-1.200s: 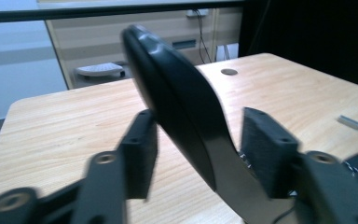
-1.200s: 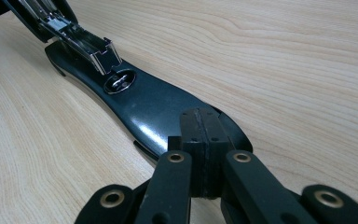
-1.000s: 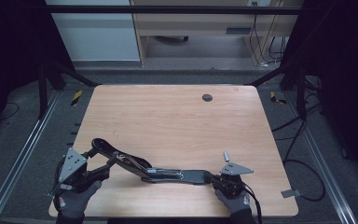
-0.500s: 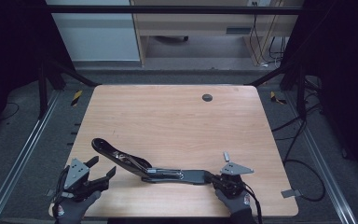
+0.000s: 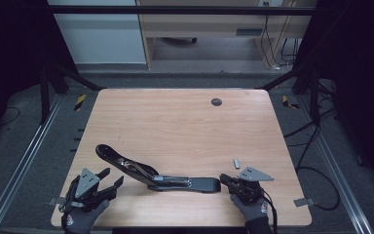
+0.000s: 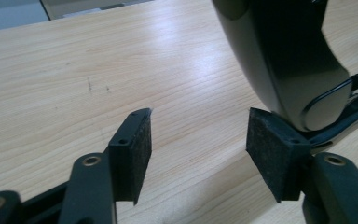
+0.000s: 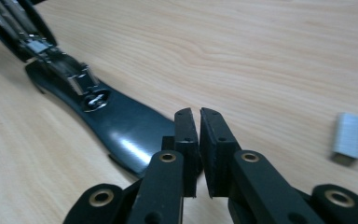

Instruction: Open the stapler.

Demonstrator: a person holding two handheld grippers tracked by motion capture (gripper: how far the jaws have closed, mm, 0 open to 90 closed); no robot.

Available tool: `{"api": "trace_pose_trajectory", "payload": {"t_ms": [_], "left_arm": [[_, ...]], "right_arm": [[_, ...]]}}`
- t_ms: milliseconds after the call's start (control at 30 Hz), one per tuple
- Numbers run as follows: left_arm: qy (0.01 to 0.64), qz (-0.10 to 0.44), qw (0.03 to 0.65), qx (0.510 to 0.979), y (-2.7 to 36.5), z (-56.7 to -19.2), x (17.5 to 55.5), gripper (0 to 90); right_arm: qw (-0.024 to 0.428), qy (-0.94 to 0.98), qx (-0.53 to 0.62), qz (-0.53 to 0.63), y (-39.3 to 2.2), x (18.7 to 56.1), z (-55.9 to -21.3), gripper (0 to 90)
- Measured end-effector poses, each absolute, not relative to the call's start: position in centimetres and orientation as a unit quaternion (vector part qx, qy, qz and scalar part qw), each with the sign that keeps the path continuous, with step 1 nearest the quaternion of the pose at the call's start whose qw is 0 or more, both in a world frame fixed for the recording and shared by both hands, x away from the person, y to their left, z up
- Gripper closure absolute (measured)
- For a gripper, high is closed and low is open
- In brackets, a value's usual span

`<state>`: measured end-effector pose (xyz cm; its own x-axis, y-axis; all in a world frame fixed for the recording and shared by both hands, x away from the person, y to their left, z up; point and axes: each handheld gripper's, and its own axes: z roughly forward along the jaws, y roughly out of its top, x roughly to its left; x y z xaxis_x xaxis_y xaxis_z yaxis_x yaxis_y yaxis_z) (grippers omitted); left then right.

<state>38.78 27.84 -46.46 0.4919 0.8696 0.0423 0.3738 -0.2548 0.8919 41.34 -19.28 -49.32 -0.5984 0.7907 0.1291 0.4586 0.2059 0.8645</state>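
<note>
At the near-left corner of the pale wooden bench (image 5: 175, 126) a gloved hand holds the left gripper (image 5: 108, 181); its jaws stand spread with nothing between them, and they have just been closing a little; in the left gripper view the felt-faced pads (image 6: 137, 154) frame bare wood, while the rounded end of the stapler's raised arm looms just above and beyond the right-hand pad (whether it touches that pad I cannot tell).

Further right lies the long black opened-out stapler (image 5: 151, 173), spread flat across the near half of the bench; its upper arm rises at a slant toward the left gripper, its metal staple channel shows in the middle, and its flat glossy base runs right toward the other hand.

At the base's right end sits the right gripper (image 5: 225, 179), held in a gloved hand; its jaws are nearly pressed together, a thin slit showing between the pads, and they have just been opening slightly; in the right gripper view the tips sit at the edge of the stapler's base (image 7: 121, 128), with nothing pinched between them.

Just right of that gripper a small silver strip of staples (image 5: 236, 163) lies on the wood, apart from the stapler; far up the bench sits a dark round grommet hole (image 5: 216, 102).
</note>
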Motion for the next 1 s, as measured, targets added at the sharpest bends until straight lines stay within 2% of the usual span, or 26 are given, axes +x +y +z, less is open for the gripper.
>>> {"api": "trace_pose_trajectory", "payload": {"t_ms": [67,400,733,1000], "left_arm": [[0.420,0.283,0.441,0.741,27.9,-46.7,38.9,45.8],[0.430,0.294,0.431,0.737,28.9,-47.8,38.9,51.1],[0.444,0.279,0.430,0.734,29.2,-48.7,39.2,46.3],[0.447,0.280,0.427,0.734,29.2,-48.7,39.3,44.0]], "right_arm": [[0.191,0.747,0.426,0.474,-20.2,41.5,-48.4,82.0],[0.226,0.740,0.449,0.447,-22.1,43.0,-46.4,76.6],[0.243,0.748,0.465,0.407,-23.2,45.2,-44.3,72.3],[0.235,0.766,0.469,0.373,-22.9,47.1,-43.6,69.5]]}}
